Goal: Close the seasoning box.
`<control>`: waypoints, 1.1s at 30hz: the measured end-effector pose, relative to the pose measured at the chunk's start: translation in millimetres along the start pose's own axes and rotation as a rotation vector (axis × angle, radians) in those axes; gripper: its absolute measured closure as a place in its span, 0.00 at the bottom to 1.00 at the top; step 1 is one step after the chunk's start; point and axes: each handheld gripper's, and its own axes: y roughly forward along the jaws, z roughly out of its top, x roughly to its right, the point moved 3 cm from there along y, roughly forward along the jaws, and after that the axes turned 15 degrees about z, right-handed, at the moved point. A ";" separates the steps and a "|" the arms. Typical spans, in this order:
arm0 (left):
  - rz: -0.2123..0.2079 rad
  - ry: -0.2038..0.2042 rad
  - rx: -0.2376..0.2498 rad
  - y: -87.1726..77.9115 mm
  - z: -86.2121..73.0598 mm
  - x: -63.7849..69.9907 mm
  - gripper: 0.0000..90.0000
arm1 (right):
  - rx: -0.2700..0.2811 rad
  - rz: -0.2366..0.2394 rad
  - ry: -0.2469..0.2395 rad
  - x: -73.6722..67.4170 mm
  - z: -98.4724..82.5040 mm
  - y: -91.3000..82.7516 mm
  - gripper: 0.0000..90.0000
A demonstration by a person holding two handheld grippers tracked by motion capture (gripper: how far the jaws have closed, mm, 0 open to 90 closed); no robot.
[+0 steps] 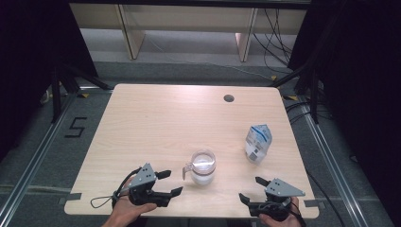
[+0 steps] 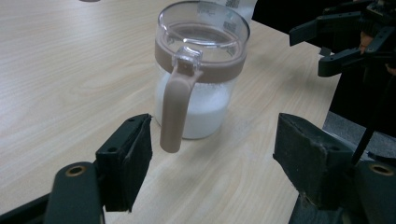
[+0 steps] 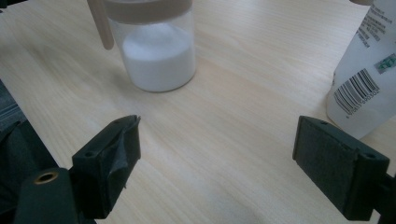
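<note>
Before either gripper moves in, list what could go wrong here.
1. The left gripper stands open in front of the jug's handle; a grip on that thin handle alone might let the jug swing and spill its white powder.
2. The bag stands upright near the table's right edge; a nudge from the open right gripper could topple it.

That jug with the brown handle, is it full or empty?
Partly full: the jug stands upright, with white powder filling roughly its lower half.
</note>
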 end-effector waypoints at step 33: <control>0.020 0.022 -0.076 -3.3 -29.2 1.0 0.25 | -0.025 0.021 0.033 -10.3 -6.6 -1.7 0.18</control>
